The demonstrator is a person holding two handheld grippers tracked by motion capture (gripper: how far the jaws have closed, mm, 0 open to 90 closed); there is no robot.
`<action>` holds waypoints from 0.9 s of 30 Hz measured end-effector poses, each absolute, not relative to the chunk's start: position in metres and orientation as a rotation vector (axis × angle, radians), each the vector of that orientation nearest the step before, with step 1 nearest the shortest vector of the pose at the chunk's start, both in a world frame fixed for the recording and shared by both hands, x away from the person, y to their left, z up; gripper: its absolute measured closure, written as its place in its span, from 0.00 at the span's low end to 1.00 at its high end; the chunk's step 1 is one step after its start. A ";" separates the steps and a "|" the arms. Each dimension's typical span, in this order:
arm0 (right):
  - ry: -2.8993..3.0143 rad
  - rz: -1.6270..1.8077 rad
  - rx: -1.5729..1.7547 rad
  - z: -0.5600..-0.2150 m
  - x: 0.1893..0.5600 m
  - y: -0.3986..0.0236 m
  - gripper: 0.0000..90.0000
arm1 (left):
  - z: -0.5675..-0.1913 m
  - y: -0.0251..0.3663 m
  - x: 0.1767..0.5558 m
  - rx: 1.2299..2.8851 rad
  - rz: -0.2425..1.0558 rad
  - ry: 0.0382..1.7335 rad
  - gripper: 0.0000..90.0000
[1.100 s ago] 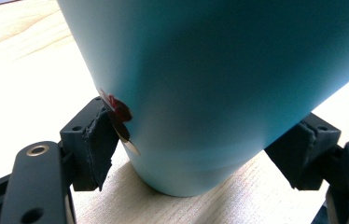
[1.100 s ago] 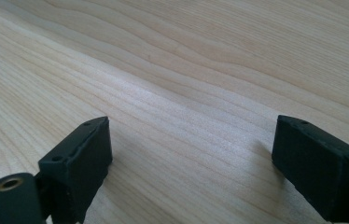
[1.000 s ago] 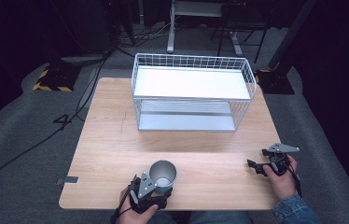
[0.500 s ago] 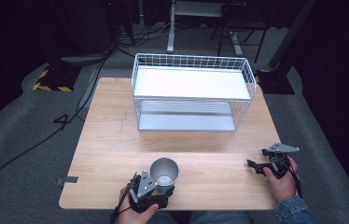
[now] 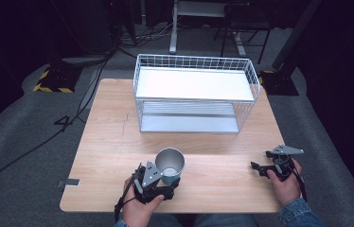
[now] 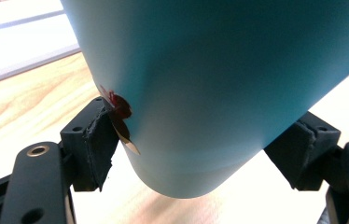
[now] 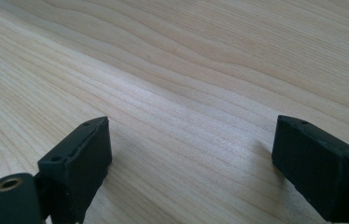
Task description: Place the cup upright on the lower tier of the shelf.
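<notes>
Currently we have the left tool (image 5: pixel 164 176) clamped around the cup (image 5: pixel 170 163) on the worktop (image 5: pixel 104 142); the right tool (image 5: pixel 266 168) rests released, and the wire basket (image 5: pixel 194 92) remains unfilled.

One cup (image 5: pixel 170 163) — one wire basket (image 5: pixel 195 94) — two grippers.

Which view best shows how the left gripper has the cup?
The left gripper view: the cup sits between both jaws, each pad against its wall. The high view shows the left gripper at the cup's base, contact hidden. The right gripper view shows bare table.
</notes>
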State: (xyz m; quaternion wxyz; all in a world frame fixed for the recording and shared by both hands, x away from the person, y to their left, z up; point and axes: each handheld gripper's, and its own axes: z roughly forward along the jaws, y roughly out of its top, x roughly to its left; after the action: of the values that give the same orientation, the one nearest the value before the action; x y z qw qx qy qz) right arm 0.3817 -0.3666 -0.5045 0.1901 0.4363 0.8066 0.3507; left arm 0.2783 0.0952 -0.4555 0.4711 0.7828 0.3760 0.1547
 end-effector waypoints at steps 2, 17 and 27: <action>2.267 0.985 1.226 -0.505 0.382 -0.367 0.14 | -0.453 0.094 0.282 1.915 0.376 0.923 0.27; 2.267 0.985 1.226 -0.504 0.382 -0.367 0.14 | -0.435 0.087 0.322 1.899 0.344 0.933 0.27; 2.267 0.985 1.226 -0.504 0.382 -0.367 0.14 | -0.432 0.082 0.355 1.865 0.369 0.942 0.27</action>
State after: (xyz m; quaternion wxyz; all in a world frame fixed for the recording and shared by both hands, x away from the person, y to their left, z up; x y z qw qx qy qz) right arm 0.3817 -0.3666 -0.5045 0.1902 0.4363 0.8066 0.3506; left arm 0.3549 0.0823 -0.4317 0.4881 0.7671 0.3877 0.1516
